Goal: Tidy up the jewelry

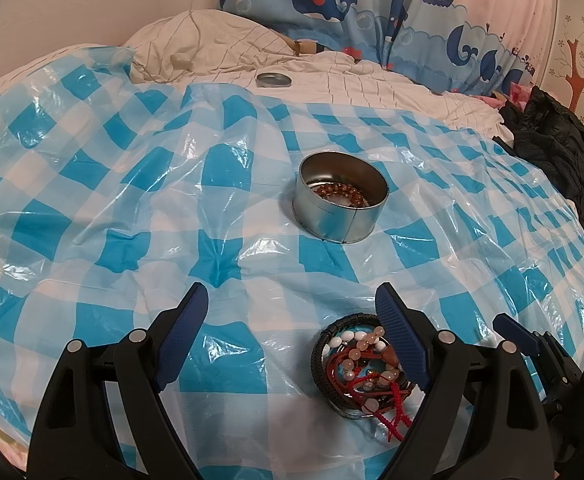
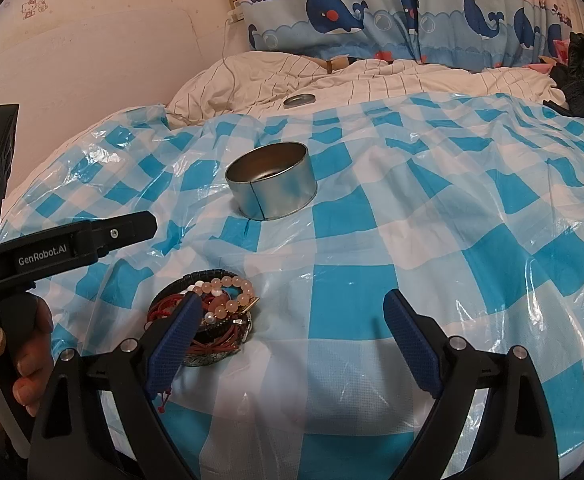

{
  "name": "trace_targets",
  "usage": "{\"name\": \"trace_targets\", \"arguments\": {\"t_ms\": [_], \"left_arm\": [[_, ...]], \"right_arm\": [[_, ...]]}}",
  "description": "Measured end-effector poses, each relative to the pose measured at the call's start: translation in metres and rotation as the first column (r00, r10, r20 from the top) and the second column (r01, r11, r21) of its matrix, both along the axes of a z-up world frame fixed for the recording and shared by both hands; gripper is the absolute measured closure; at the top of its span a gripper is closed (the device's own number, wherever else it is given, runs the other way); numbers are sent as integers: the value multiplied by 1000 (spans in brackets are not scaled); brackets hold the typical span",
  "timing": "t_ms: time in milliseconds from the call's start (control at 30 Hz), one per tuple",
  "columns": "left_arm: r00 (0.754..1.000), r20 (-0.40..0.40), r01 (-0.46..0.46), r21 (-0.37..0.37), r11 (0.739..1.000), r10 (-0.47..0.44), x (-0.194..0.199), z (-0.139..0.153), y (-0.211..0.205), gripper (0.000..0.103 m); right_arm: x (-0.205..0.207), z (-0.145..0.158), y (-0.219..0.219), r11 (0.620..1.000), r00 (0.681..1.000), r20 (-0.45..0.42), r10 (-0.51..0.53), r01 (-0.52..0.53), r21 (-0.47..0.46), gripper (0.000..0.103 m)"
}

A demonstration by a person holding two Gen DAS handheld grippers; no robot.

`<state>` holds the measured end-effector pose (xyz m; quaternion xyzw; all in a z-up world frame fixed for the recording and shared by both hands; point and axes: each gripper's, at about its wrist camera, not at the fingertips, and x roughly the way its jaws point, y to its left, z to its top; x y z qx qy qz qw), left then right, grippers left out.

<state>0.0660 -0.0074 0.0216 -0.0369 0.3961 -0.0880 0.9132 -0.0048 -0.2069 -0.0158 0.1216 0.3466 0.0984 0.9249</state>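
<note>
Left gripper (image 1: 292, 312): jaws wide apart, nothing between them. Right gripper (image 2: 292, 320): jaws also spread, empty. Jewelry pile (image 1: 361, 364) lies on the checked sheet (image 1: 132, 220) at lower centre-right of the left view, just beside the right-hand finger; in the right view it sits lower left, partly behind the left-hand finger. Tin (image 1: 341, 204) at frame centre, open, brown beads (image 1: 339, 192) inside. Lid (image 1: 274, 80) well beyond, upper centre.
</note>
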Motion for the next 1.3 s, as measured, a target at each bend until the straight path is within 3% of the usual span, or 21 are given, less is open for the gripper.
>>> {"name": "trace_targets", "arguments": {"t_ms": [1100, 1300], "left_arm": [[1000, 2, -1, 7, 1000, 1, -2, -1, -1, 20], [1000, 12, -28, -8, 1000, 29, -4, 4, 23, 19]], "right_arm": [[1, 0, 0, 1000, 1000, 0, -1, 1, 1, 15], [-1, 3, -2, 1000, 1000, 9, -6, 6, 1, 15]]}}
